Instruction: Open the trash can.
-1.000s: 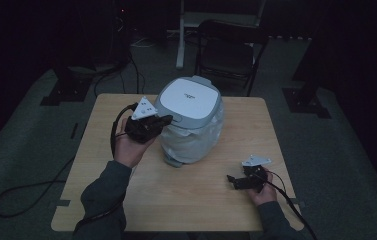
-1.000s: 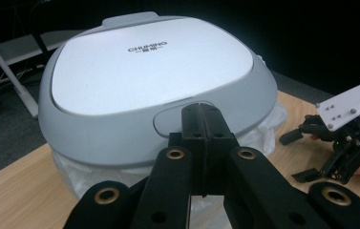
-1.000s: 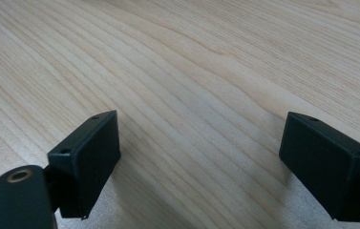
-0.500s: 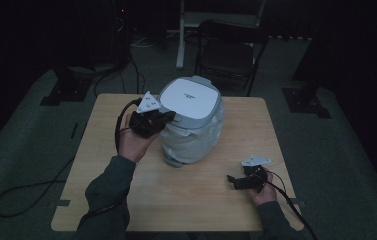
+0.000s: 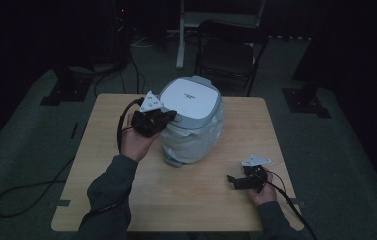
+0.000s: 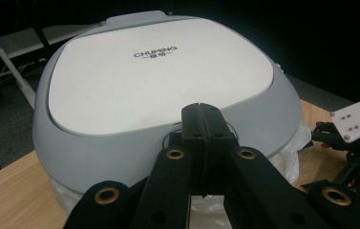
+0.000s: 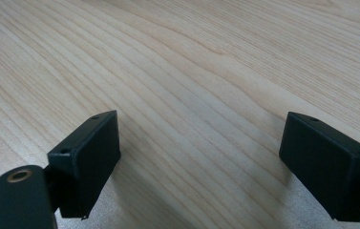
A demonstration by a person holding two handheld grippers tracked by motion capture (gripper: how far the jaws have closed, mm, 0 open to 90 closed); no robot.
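In the high view, the bin is seen mid-table, the left gripper held at its lid rim. In the left gripper view, jaws are pressed together, empty, seemingly for pushing the lid. In the right gripper view, the right gripper is spread wide, parked over the table.

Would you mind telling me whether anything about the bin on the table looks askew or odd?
Nothing is damaged or spilled. The grey-and-white bin stands upright with its lid shut; its plastic liner bulges loosely below the rim. The shut left claw sits at the lid's front edge.
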